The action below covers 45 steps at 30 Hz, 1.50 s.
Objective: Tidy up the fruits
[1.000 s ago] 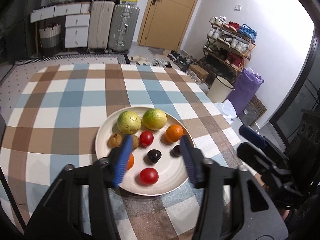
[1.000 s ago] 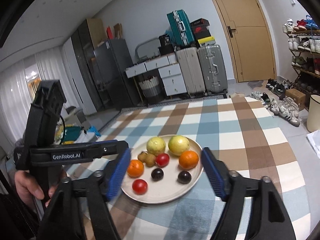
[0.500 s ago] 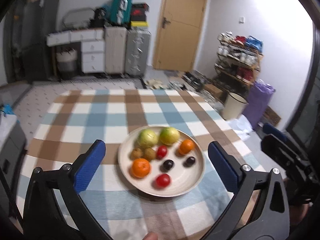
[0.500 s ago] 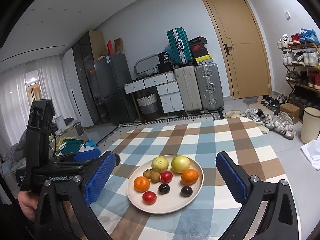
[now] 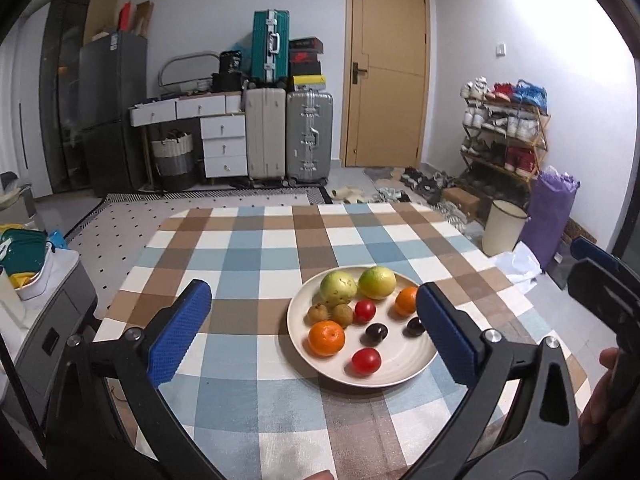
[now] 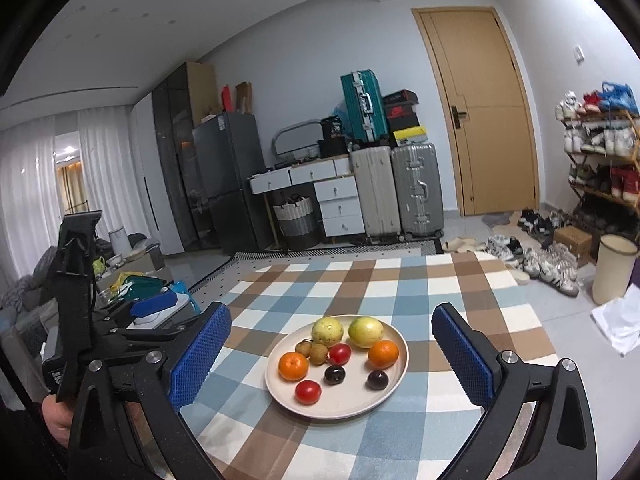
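A round cream plate [image 5: 416, 364] [image 6: 394, 390] sits on the checked blue, brown and white tabletop [image 5: 256, 256] [image 6: 400, 284], toward its near right part. On the plate lie two yellow-green round fruits [image 5: 338, 288] [image 6: 327, 331] side by side at the far rim, two small brown fruits [image 5: 341, 313] [image 6: 319, 353] touching each other, two oranges [image 5: 326, 337] [image 6: 293, 366], two red tomatoes [image 5: 366, 361] [image 6: 308, 391] and two dark plums [image 5: 376, 332] [image 6: 334, 374]. The left tool [image 5: 316, 334] hangs above the near edge of the tabletop, its blue-padded fingers [image 5: 178, 332] spread wide and holding nothing. The right tool [image 6: 332, 356] hovers likewise, its fingers [image 6: 462, 360] wide apart and bare, with the plate seen between them. Behind the tabletop stand a silver hard-shell suitcase [image 5: 309, 136] [image 6: 416, 190], a beige one beside it and a wooden door [image 5: 386, 68] [image 6: 480, 112].
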{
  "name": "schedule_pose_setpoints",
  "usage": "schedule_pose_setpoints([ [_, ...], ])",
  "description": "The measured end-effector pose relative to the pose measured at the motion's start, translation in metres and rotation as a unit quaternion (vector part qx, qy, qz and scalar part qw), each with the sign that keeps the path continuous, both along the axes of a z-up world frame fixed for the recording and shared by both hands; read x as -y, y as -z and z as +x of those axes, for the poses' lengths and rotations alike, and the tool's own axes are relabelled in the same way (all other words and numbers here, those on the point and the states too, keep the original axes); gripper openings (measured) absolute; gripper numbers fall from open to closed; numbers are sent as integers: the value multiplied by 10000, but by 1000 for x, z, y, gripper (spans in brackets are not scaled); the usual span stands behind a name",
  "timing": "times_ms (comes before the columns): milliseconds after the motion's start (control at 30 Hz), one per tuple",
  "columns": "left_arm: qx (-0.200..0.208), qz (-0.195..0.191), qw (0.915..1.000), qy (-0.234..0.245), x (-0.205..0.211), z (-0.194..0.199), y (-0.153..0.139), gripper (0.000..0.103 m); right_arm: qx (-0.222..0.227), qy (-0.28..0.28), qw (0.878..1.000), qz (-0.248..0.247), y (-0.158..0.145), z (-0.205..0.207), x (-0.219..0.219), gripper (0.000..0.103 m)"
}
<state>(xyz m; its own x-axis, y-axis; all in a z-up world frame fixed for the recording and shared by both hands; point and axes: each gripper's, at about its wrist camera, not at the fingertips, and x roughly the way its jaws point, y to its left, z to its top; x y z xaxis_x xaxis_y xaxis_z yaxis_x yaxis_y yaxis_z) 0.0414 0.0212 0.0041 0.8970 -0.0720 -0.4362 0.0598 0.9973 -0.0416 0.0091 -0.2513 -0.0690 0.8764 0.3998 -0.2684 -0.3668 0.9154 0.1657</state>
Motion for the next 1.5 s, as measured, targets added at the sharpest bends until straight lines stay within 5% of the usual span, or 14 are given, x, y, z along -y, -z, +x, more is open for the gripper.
schedule_pose_setpoints([
  [600, 940, 267, 9952, -78, -14, -36, 32, 102, 334, 445, 9977, -391, 40, -17, 6, 102],
  [867, 846, 568, 9944, -270, -18, -27, 68, 102, 334, 780, 9944, -638, 68, -8, 14, 102],
  [1167, 679, 152, 9974, -200, -33, -12, 90, 102, 416, 900, 9931, -627, 77, -5, 19, 102],
  [1500, 672, 184, 9974, -155, -30, -9, 92, 102, 151, 791, 9933, -829, 83, 6, 9, 103],
])
